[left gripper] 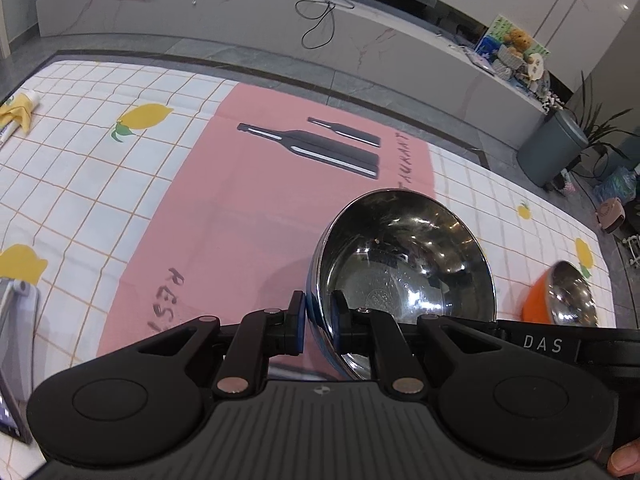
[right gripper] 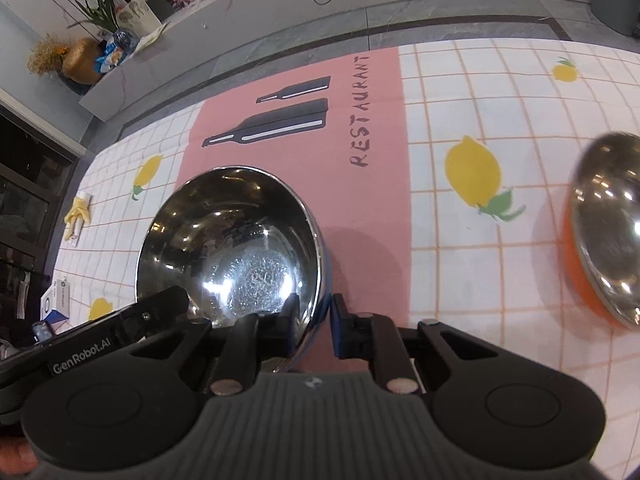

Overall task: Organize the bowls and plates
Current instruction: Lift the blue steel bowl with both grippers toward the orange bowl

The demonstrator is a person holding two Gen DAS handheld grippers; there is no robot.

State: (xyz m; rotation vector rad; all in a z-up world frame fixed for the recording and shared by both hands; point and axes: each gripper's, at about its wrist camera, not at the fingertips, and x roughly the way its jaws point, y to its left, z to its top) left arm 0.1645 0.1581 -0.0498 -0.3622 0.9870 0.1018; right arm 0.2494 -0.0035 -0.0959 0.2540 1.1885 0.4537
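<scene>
i have both claws on the same thing: a shiny stainless steel bowl with a blue outer shell (left gripper: 404, 272). my left claw (left gripper: 318, 316) is pinching the bowl's rim on its left side, one pad outside against the blue shell and the other inside against the steel wall. my right claw (right gripper: 314, 320) is doing the same on the bowl's right side, inner finger (right gripper: 290, 312) inside the steel, outer blue pad on the shell. so the bowl sits between the two claws, right at their tips, mouth facing up and tipped a little toward me in each view. i can't tell for sure whether its base touches the surface (left gripper: 240, 208) or hangs just above the pink restaurant-print mat.

the relation that matters next: a second steel-lined bowl with an orange outer shell (right gripper: 600, 232) lies off to the right of my right claw, well apart from the blue bowl and resting on the lemon-check cloth. from the left claw it shows only far to the right, beyond the held bowl (left gripper: 560, 300). so the right hand is the nearer one, and i judge the coming move to be a sideways carry to the right to nest the bowls. bowls are round, so no long axis to line up; what counts is keeping the rim level and centring one mouth over the other. with both claws holding opposite sides, they need to travel together or the rim could slip.
</scene>
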